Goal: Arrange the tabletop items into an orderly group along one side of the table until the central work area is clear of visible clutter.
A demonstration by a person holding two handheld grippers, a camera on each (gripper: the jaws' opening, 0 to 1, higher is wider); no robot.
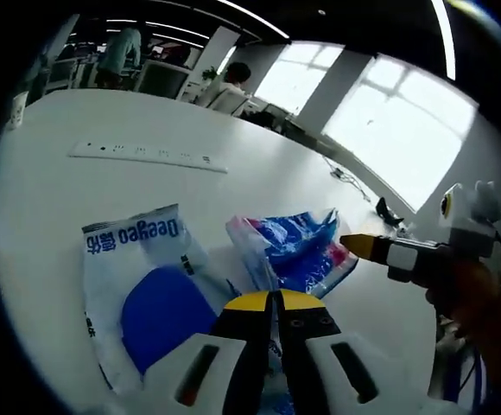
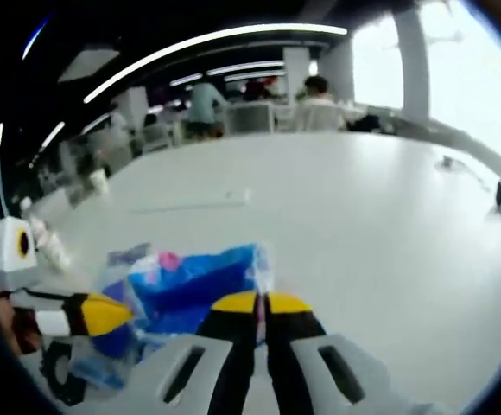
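progress: early, by my read — two packets sit on the bench (image 1: 52,173), near each other but not lined up along any edge
white pouch: white-and-blue pouch (image 1: 142,290) printed "Deegeo" lies flat just ahead of the left gripper (image 1: 273,300); one corner runs under the gripper body
blue bag: crinkled blue-and-pink snack bag (image 1: 294,251) just beside the pouch, touching or nearly so — cannot tell which; also seen in the right gripper view (image 2: 190,290)
left gripper: jaws pressed together, nothing visibly between the tips; hovering over the gap between pouch and bag
right gripper: (image 2: 262,303) jaws pressed together; tips at the bag's edge, cannot tell whether they pinch film; in the left gripper view it comes in from the right, yellow tip at the bag's far corner (image 1: 363,246)
other items: long white power strip (image 1: 147,156) well apart, farther across the bench; paper cup (image 1: 17,108) at the far edge
left to do: likely everything — move bag, pouch and strip to one side; centre not yet clear
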